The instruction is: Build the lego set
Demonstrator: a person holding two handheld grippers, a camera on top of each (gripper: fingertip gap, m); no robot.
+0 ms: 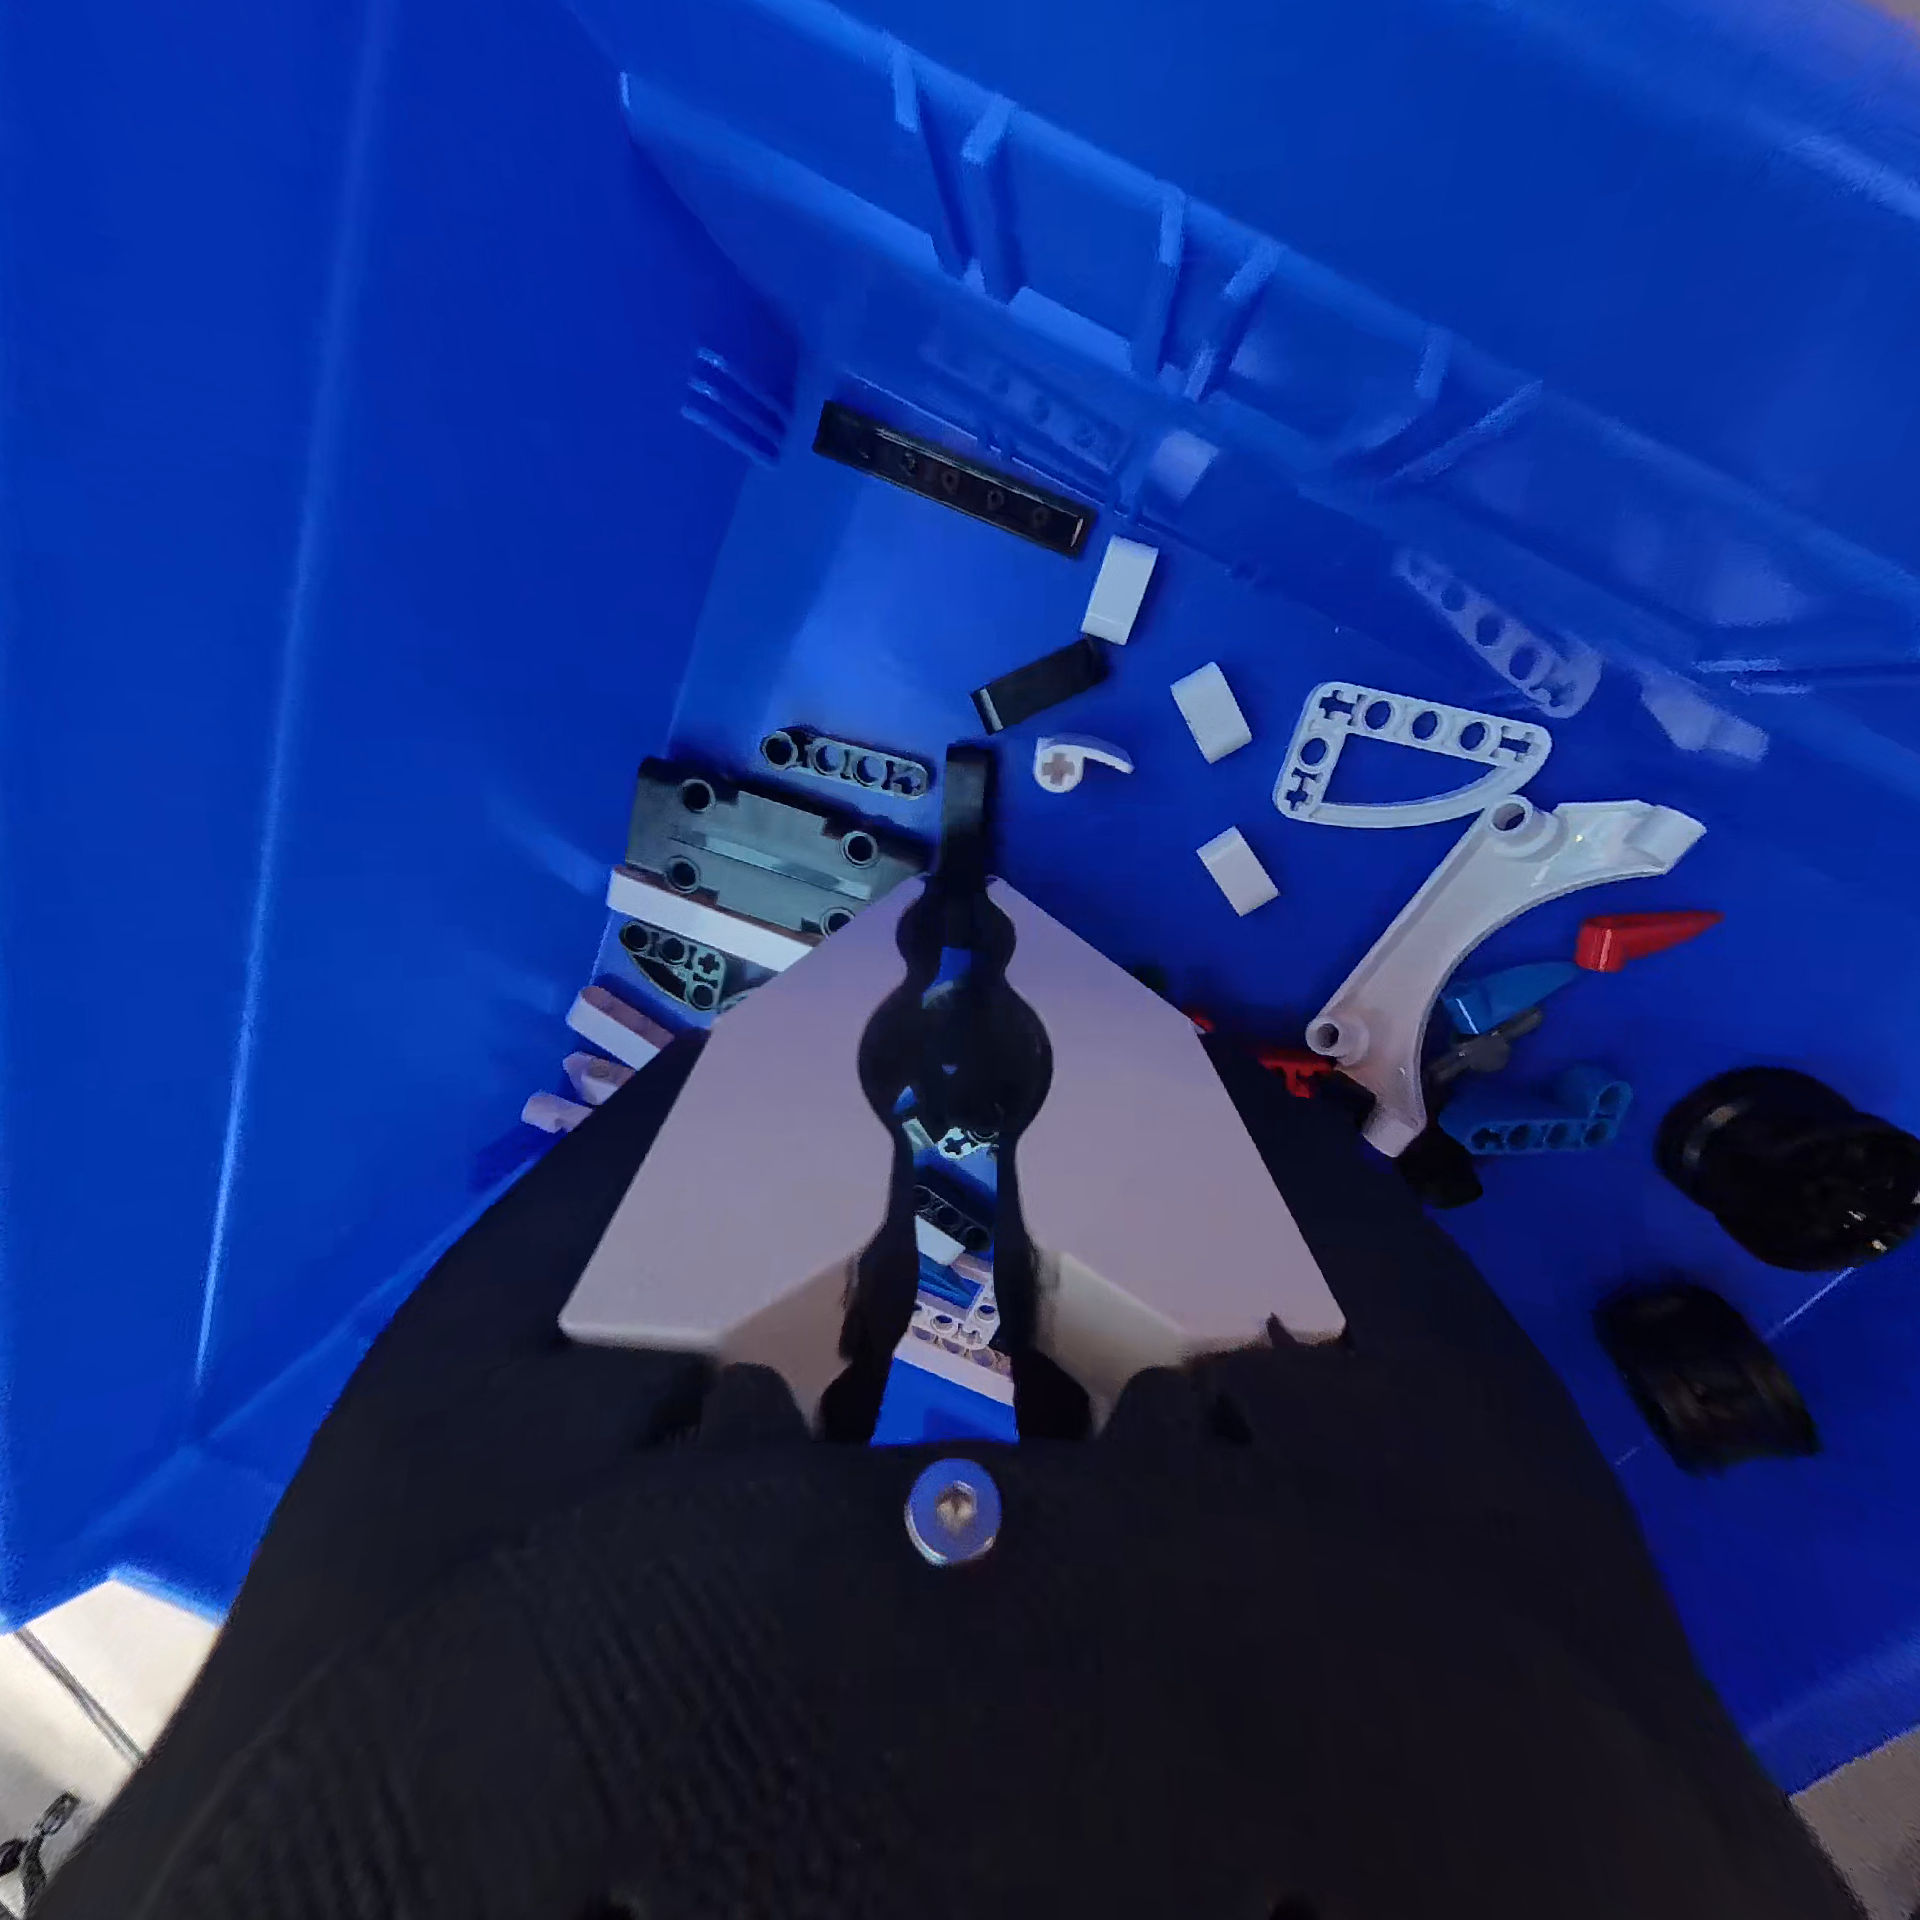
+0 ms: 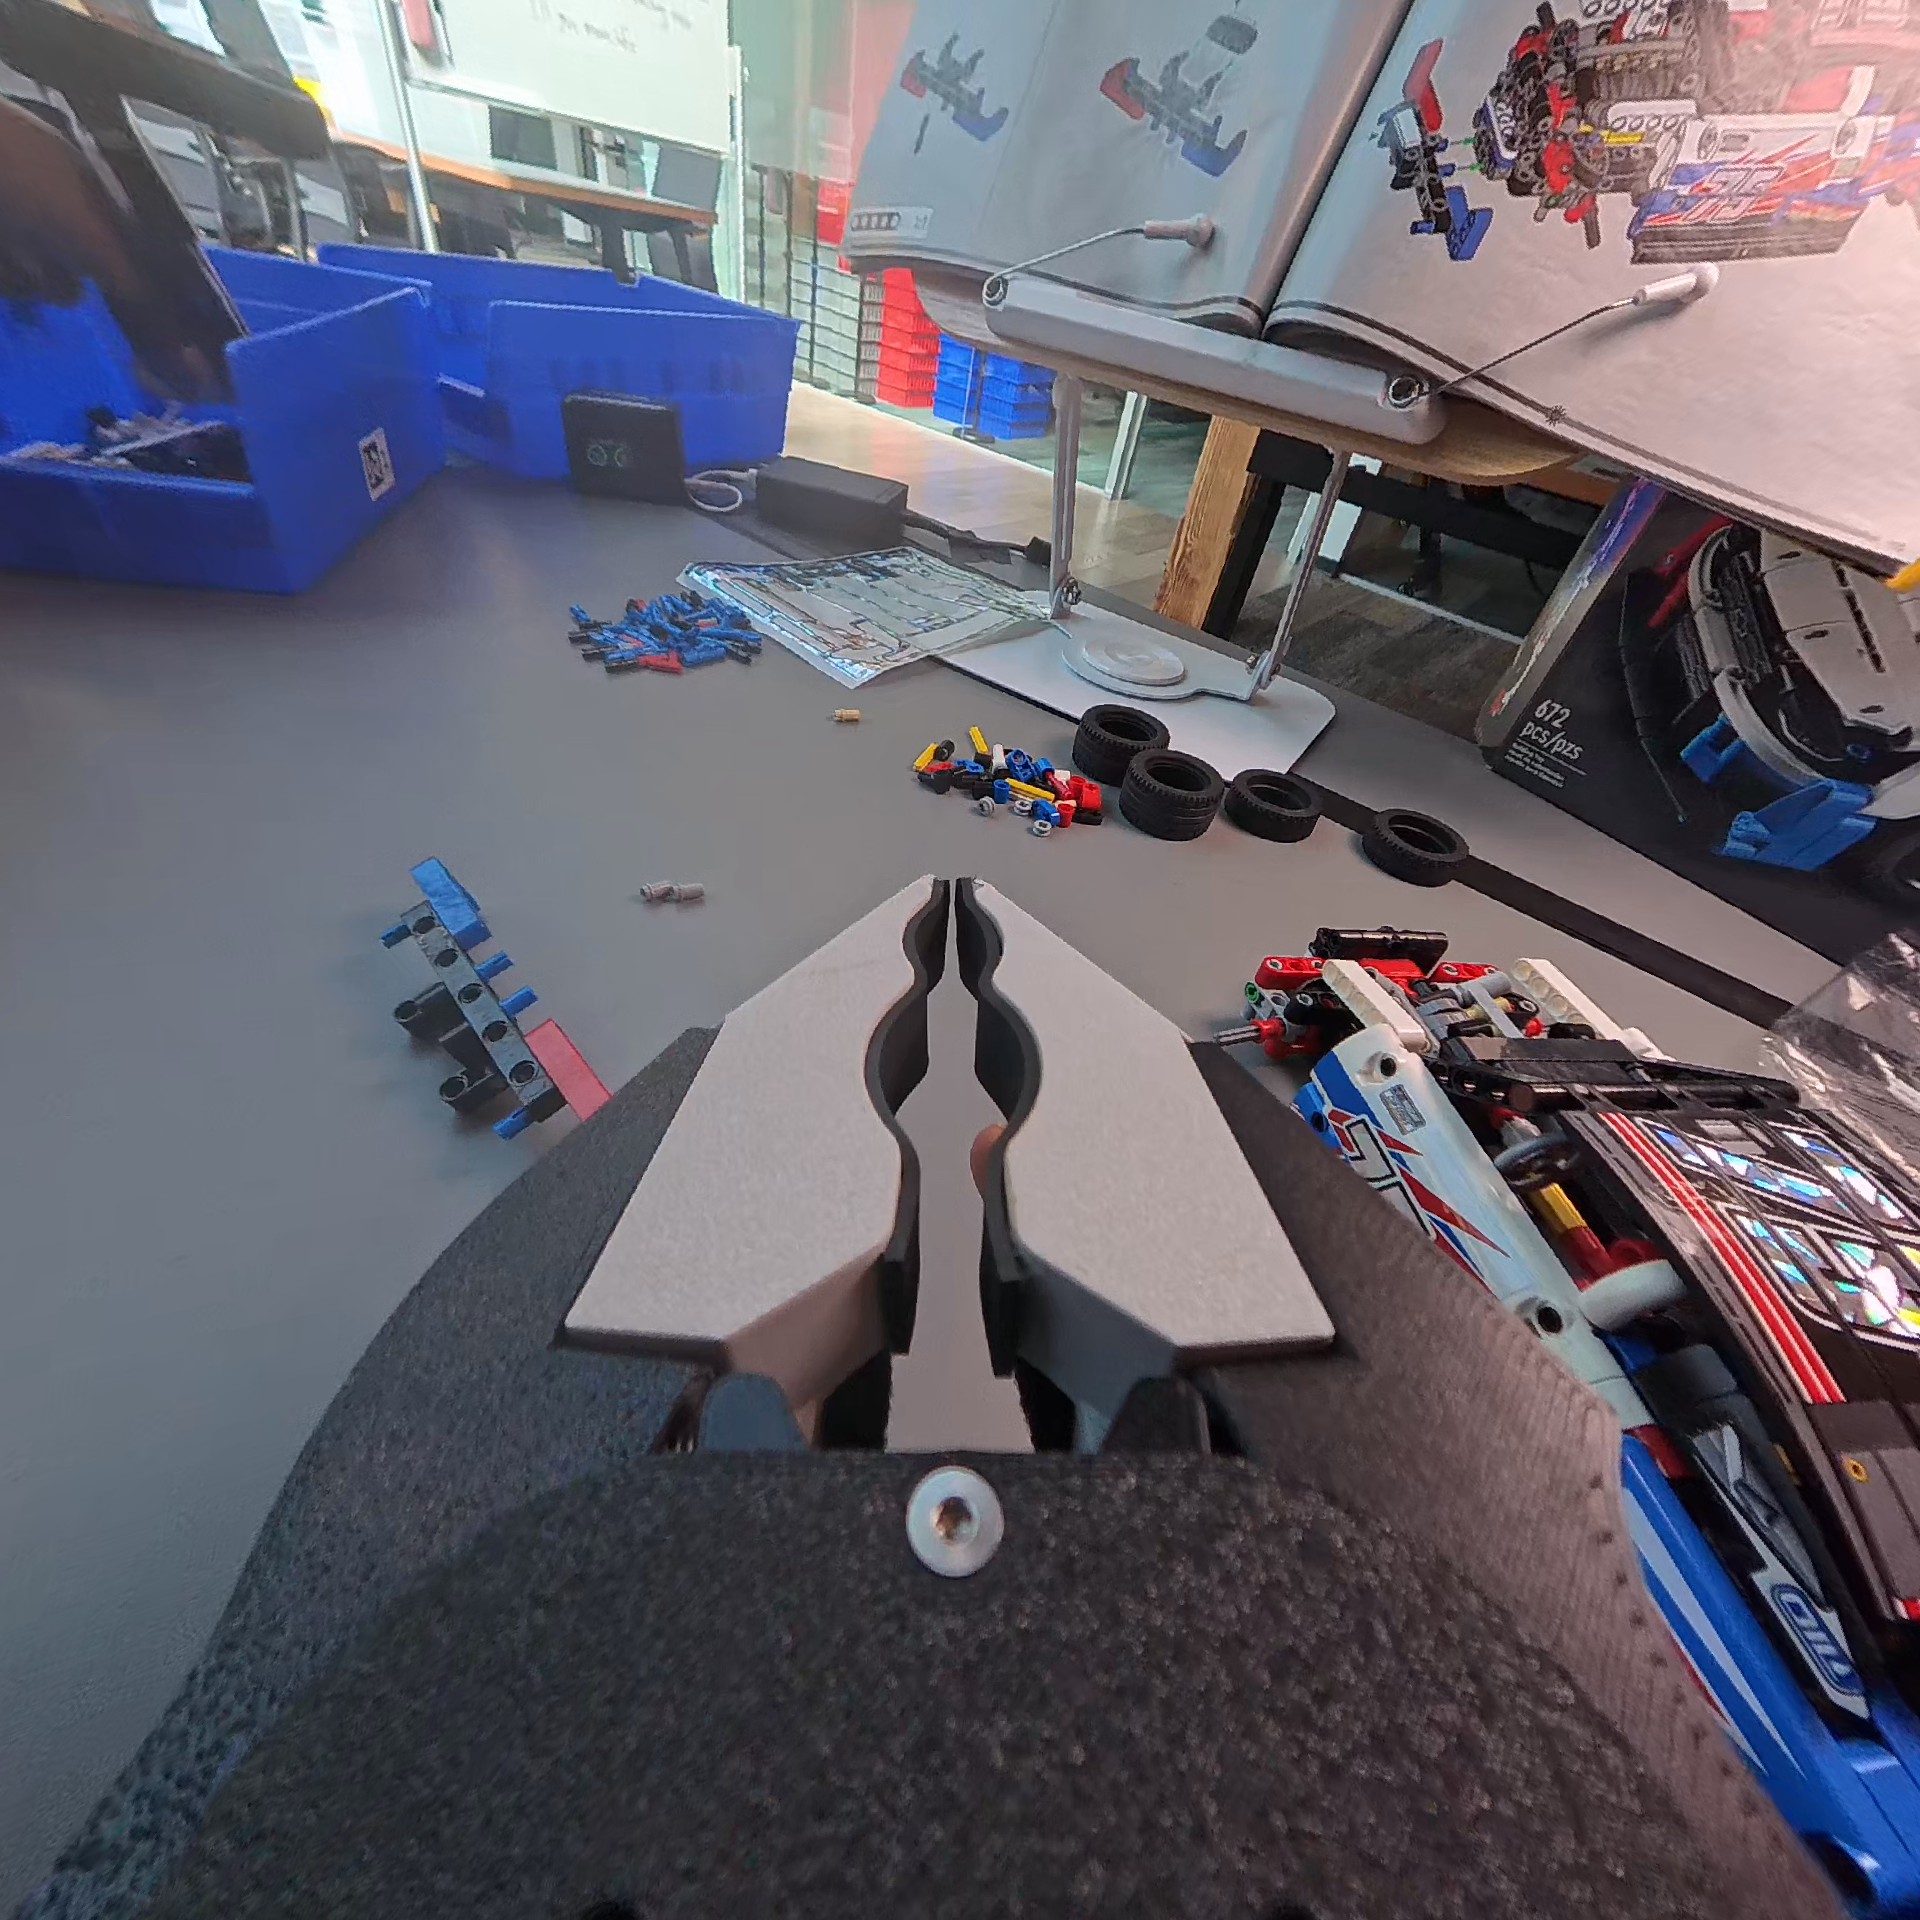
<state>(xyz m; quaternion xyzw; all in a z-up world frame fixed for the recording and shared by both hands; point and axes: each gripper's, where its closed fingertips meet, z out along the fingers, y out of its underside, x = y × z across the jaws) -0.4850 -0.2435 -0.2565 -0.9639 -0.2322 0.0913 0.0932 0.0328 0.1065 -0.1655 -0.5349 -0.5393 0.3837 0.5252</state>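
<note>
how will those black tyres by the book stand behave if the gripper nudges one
The two black tyres standing on their treads would likely roll if pushed. The two lying flat should just slide on the smooth grey table. All four look hollow, so probably light and a little squashy when gripped.

- My left wrist view looks steeply down into a blue bin (image 1: 312, 727), very close, along my left gripper (image 1: 961, 894); loose pieces on the bin floor fill the frame.
- My right wrist view sits low over the grey tabletop (image 2: 312, 748), facing forward along my right gripper (image 2: 953, 885), towards the manual stand (image 2: 1195, 665) and far blue bins (image 2: 332, 416).
- Shared: possibly a blue bin; cannot tell which one.
</note>
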